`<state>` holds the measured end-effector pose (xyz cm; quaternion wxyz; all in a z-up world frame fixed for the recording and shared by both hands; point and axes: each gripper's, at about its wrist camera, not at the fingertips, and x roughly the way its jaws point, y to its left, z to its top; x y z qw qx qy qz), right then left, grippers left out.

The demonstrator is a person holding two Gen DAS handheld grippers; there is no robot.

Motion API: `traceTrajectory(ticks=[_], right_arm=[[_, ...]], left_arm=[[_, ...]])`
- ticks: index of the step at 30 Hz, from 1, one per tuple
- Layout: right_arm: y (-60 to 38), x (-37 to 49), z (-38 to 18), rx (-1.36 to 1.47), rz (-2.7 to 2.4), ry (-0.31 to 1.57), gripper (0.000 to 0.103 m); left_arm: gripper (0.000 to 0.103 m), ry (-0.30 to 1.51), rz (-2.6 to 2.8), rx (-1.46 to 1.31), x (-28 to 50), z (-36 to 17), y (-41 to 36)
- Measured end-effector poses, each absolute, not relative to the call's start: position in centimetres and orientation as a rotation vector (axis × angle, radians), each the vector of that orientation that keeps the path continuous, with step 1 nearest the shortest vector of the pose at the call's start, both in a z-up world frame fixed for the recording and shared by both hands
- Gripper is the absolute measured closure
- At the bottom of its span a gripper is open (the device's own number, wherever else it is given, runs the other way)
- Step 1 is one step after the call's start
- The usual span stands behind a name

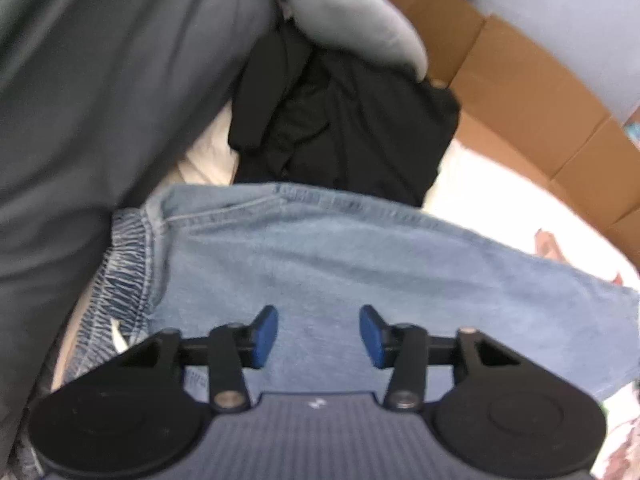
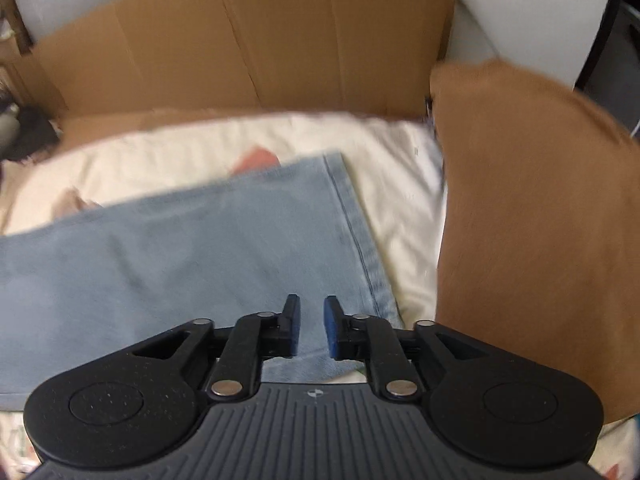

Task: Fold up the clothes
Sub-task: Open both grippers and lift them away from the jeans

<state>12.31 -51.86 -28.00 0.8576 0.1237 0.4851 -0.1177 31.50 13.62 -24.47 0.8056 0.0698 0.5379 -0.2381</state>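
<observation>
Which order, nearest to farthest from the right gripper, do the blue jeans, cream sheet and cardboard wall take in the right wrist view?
Measured from the right gripper:
1. Blue jeans: directly beneath the fingers, spreading left.
2. Cream sheet: under the jeans, showing beyond their hem.
3. Cardboard wall: standing upright at the back.

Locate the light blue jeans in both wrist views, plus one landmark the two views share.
Left wrist: the jeans span the middle, elastic waistband at left, under the open left gripper.
Right wrist: the jeans fill centre-left, hem edge running to the open right gripper.
Shared landmark: the brown cardboard behind the cream sheet.
</observation>
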Motion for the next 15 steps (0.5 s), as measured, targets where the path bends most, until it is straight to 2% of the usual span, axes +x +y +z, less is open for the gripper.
traceTrajectory(ticks=[1,5,7,11,13,15], right_arm=[[-51.8,12.3,-26.6,0.274,-0.236,1.012,0.065],[-51.5,12.1,-20.3,0.310,-0.181,0.985,0.059],[-51.3,11.7,-16.9,0.305,-0.157,0.966,0.053],[-50.7,10.3,-10.3,0.307,-0.136,0.939,0.051],[-50.4,9.4,-7.4,0.308,-0.136,0.932,0.043],[-50.1,8.4,-4.6,0.312,-0.139,0.924,0.033]], left_arm=[[0.050,1.148,-0.514,0.145,31.3,-23.6,13.6],[0.033,1.124,-0.557,0.103,29.6,-18.8,14.2],[0.031,1.130,-0.588,0.085,28.8,-16.5,14.6],[0.028,1.133,-0.617,0.105,27.3,-12.7,14.8],[0.027,1.134,-0.627,0.097,26.7,-11.1,14.9],[0.019,1.136,-0.642,0.084,26.2,-9.8,14.9]])
